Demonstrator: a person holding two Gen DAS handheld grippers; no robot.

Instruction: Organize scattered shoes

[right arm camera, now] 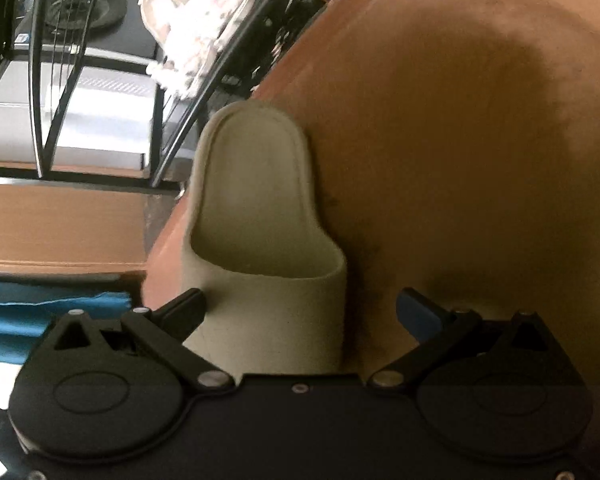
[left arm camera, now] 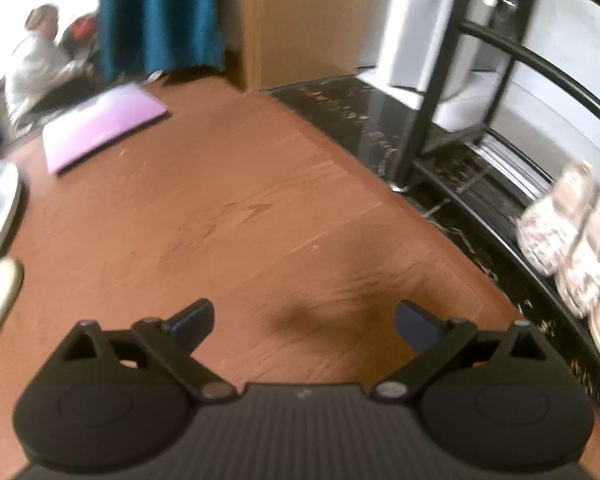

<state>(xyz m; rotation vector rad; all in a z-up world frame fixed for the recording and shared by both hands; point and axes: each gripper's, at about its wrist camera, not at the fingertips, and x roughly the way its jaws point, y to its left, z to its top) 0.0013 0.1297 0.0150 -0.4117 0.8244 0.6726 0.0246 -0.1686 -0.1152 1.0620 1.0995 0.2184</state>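
Cream slipper [right arm camera: 260, 232] lies between the spread fingers of the right gripper [right arm camera: 302, 312], nearer its left finger [right arm camera: 184, 308], strap end closest and the far end pointing toward the black rack [right arm camera: 60, 80], where patterned sandals [right arm camera: 192, 28] sit. Left gripper [left arm camera: 304, 322] hangs over bare wooden floor [left arm camera: 220, 200] with fingers wide apart and nothing between them; patterned sandals [left arm camera: 568, 236] rest on the rack's low shelf at its right.

It looked like a lived-in home: reddish-brown wood-plank floor [left arm camera: 236, 208], long teal fabric curtain [left arm camera: 160, 16], black metal-wire shoe rack [left arm camera: 500, 128] holding speckled white sandals [left arm camera: 568, 236], and a cream foam slide slipper [right arm camera: 260, 216] on the floor.
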